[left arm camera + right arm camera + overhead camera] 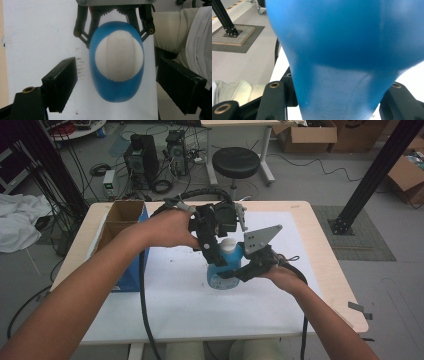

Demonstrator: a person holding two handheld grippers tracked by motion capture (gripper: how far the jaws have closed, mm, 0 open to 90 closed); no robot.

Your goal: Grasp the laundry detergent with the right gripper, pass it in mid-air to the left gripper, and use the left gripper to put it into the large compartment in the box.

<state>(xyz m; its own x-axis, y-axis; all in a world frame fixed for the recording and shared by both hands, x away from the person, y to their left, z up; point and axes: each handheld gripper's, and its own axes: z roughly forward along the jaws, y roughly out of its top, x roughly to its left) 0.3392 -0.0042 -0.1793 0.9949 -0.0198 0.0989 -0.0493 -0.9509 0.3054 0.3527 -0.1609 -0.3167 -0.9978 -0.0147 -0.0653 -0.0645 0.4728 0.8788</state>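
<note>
A blue bottle [218, 272] with a white cap [228, 243] stands upright on the white sheet at the middle of the table. My right gripper [229, 272] comes in from the right and is shut on the bottle's body [342, 50], which sits between its jaws [339, 100]. My left gripper [220, 251] hangs over the bottle and points down. Seen from above, the cap [119, 58] lies between its open jaws [117, 75], with a gap on each side. The right gripper's fingers [82, 27] hug the bottle [117, 92] on its far side in that view.
An open cardboard box with a blue side [125, 227] stands on the table's left part, close to my left forearm. The white sheet [200, 305] covers most of the tabletop. Beyond the table are a black stool [235, 162] and computer cases [142, 157].
</note>
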